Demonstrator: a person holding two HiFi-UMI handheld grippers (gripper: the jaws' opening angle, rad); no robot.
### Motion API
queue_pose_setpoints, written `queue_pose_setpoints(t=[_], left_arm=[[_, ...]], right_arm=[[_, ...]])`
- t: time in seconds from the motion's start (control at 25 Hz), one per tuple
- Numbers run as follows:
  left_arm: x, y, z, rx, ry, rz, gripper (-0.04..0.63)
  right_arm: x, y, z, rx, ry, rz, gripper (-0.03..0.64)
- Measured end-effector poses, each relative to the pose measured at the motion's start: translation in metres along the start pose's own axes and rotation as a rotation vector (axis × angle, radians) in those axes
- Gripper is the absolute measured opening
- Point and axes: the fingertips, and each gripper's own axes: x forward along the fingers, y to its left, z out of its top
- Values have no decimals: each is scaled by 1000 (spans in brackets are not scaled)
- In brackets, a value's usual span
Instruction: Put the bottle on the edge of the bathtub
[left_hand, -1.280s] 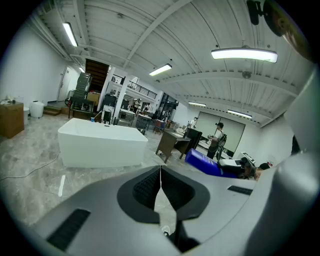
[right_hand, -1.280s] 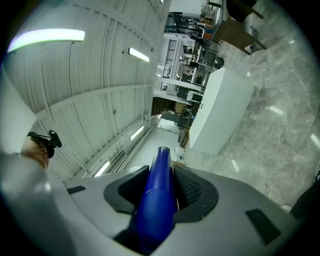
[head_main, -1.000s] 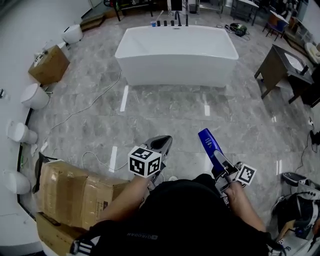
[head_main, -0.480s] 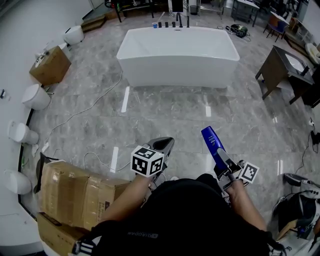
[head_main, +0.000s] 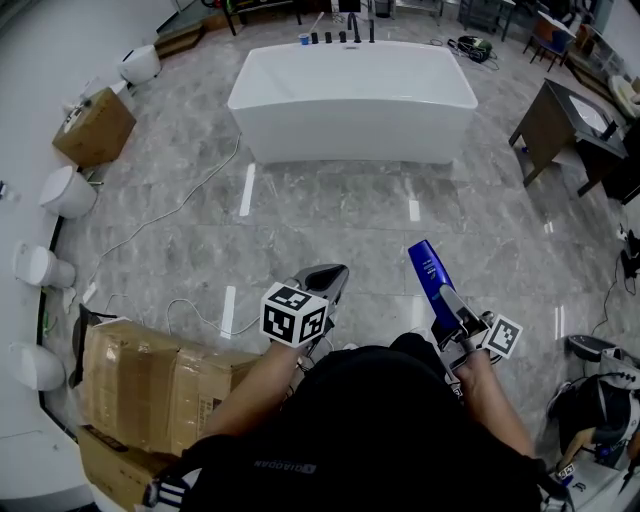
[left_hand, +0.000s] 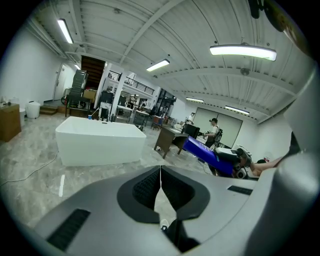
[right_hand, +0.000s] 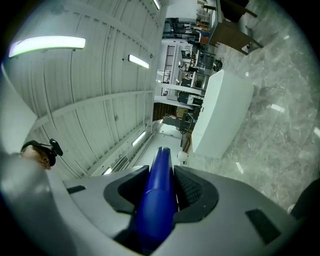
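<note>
Your head view has tipped slightly: the bathtub (head_main: 350, 130) now sits a little nearer the top edge of the picture than a second ago. The bottle (head_main: 430, 278) in your right gripper (head_main: 449, 303) shows a touch higher and further right, its tip closer to the bright floor streak (head_main: 413, 210).

Blue bottle (right_hand: 158, 200) clamped between jaws of right gripper (right_hand: 160, 169), lower centre; white bathtub (right_hand: 220, 107) right of centre, on grey marbled floor (right_hand: 280, 125).
</note>
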Motion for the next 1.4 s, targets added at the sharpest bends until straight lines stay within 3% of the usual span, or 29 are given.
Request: queue_pose_setpoints(t=[0.44, 0.76, 1.4], left_arm=[[16, -2, -3, 3, 47, -15, 18], [33, 11, 9, 5, 70, -1, 18], [105, 75, 71, -2, 79, 28, 18]], right_arm=[[0, -5, 16, 5, 5, -25, 166], [32, -24, 36, 24, 33, -17, 166], [107, -71, 116, 63, 20, -18, 166]])
